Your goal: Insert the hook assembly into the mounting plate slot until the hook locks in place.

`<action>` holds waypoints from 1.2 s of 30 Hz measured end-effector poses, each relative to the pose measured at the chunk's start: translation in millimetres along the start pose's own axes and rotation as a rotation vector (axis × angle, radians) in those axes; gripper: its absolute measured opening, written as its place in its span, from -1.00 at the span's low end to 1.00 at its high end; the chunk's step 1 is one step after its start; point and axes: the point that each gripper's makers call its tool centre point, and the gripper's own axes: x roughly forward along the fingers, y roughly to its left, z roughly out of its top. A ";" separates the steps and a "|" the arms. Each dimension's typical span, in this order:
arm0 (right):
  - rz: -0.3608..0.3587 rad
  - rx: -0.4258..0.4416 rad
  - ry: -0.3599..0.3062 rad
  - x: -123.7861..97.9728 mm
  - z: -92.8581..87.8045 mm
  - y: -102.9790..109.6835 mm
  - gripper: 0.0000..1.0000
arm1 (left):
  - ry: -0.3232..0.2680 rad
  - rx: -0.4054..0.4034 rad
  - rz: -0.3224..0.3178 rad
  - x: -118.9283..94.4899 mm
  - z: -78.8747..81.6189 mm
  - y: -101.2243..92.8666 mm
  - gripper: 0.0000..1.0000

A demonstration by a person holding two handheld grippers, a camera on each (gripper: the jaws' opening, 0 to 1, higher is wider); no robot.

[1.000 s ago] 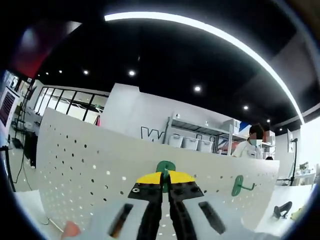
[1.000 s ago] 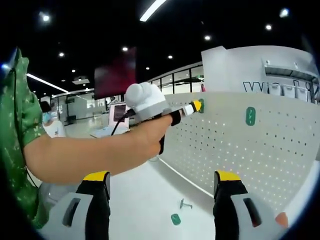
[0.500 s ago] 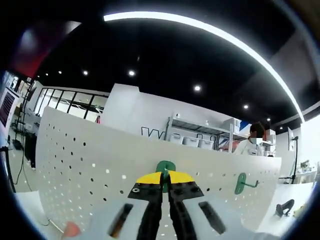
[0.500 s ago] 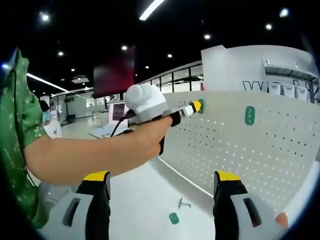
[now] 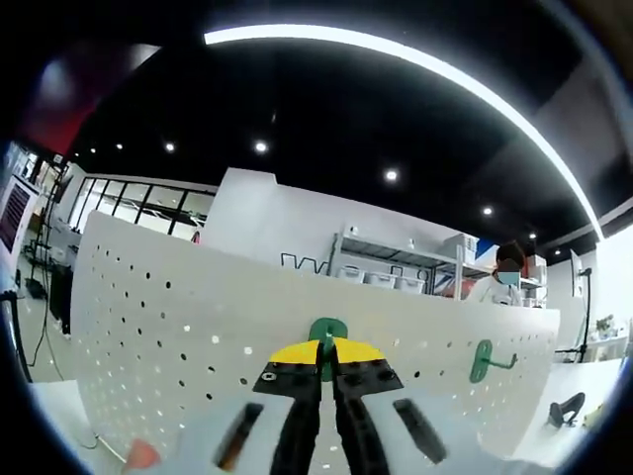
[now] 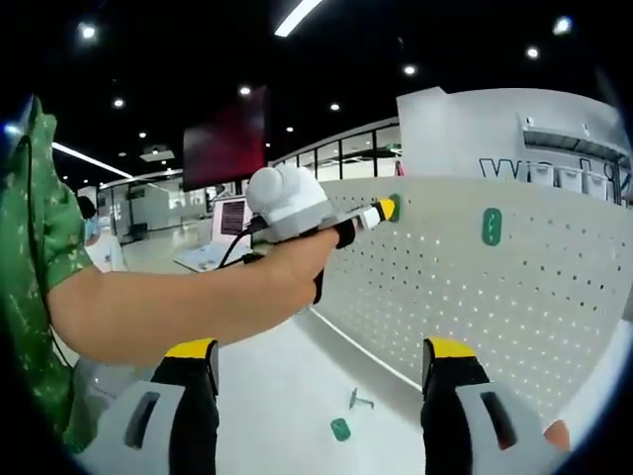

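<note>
A large white pegboard (image 5: 178, 327), the mounting plate, stands upright on a white table (image 6: 287, 386) and spans both views. In the left gripper view it faces the camera squarely; in the right gripper view it runs away at an angle along the right side.

The left gripper (image 5: 326, 358) is pressed right up to the board, its yellow-tipped jaws clenched together on a green hook (image 5: 326, 332) whose rounded top shows just above the tips. The hook's plate stands upright and seems to lie flat against the board, so the coming push runs straight ahead along the jaws, into the plate. Whether it has locked cannot be told.

A second green hook (image 5: 483, 359) already hangs on the board, well apart to the right.

The right gripper (image 6: 321, 371) hovers over the table, jaws spread wide and holding nothing, far from the board. Its view adds what the other lacks: the person's arm (image 6: 178, 297) reaching across, and two small loose parts, a green plate (image 6: 340, 428) and a metal hook piece (image 6: 358, 400), lying on the table.
</note>
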 end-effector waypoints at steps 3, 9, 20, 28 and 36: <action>0.000 0.002 0.006 0.9 -1.7 -0.5 0.73 | 0.002 0.007 -0.002 0.4 -1.4 0.1 -0.95; 0.006 0.000 0.007 2.6 -1.1 0.7 0.73 | -0.007 0.005 0.002 -0.1 -1.9 0.5 -0.95; 0.012 -0.004 0.025 1.3 -5.4 0.9 0.72 | -0.031 -0.020 0.042 0.0 -1.1 0.6 -0.95; 0.013 -0.006 0.027 -1.5 -6.2 -1.1 0.72 | -0.052 -0.021 0.071 0.3 -1.6 1.0 -0.95; 0.018 -0.005 0.030 -0.4 -7.4 -2.3 0.72 | -0.064 -0.019 0.083 1.5 -2.7 0.7 -0.95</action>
